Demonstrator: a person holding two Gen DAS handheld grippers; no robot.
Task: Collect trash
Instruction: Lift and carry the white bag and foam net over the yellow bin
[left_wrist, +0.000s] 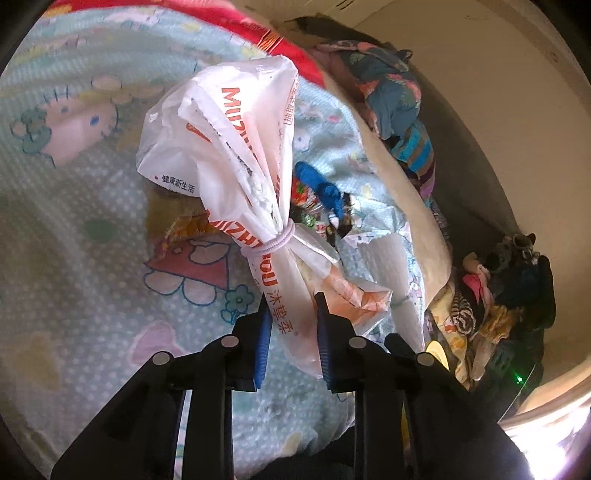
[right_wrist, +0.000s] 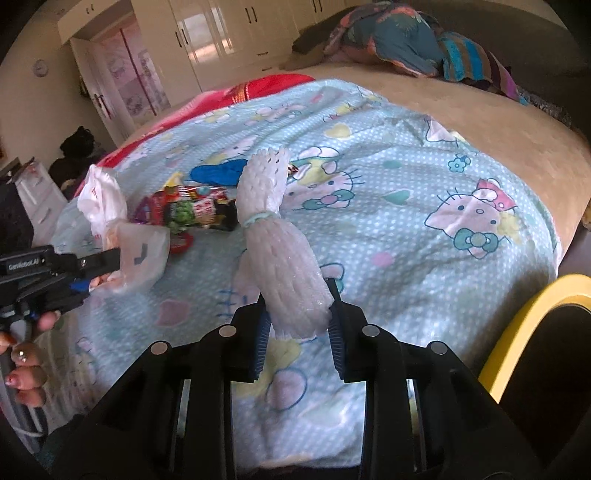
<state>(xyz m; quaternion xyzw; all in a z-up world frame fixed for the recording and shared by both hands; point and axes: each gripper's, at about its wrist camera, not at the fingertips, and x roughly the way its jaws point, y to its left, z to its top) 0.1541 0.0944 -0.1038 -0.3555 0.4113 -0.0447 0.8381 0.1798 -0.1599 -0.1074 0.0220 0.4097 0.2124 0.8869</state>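
In the left wrist view my left gripper (left_wrist: 291, 300) is shut on the lower end of a white plastic bag (left_wrist: 229, 140) with orange lettering, cinched by a pale elastic band (left_wrist: 275, 240). The right wrist view shows the same gripper (right_wrist: 101, 260) at the left edge with the bag (right_wrist: 103, 206) in it. My right gripper (right_wrist: 297, 295) is shut on a white foam net bundle (right_wrist: 280, 254) tied with a light green band. Colourful snack wrappers (right_wrist: 192, 210) and a blue item (right_wrist: 218, 173) lie on the bed between the two bundles.
A light blue cartoon-cat bedspread (right_wrist: 406, 184) covers the bed, with a red blanket (right_wrist: 258, 88) at its far side. Folded clothes (right_wrist: 402, 40) are piled at the bed's far end, more clothes (left_wrist: 498, 295) beside it. A yellow rim (right_wrist: 524, 321) stands at the right. A hand (right_wrist: 26, 362) holds the left gripper.
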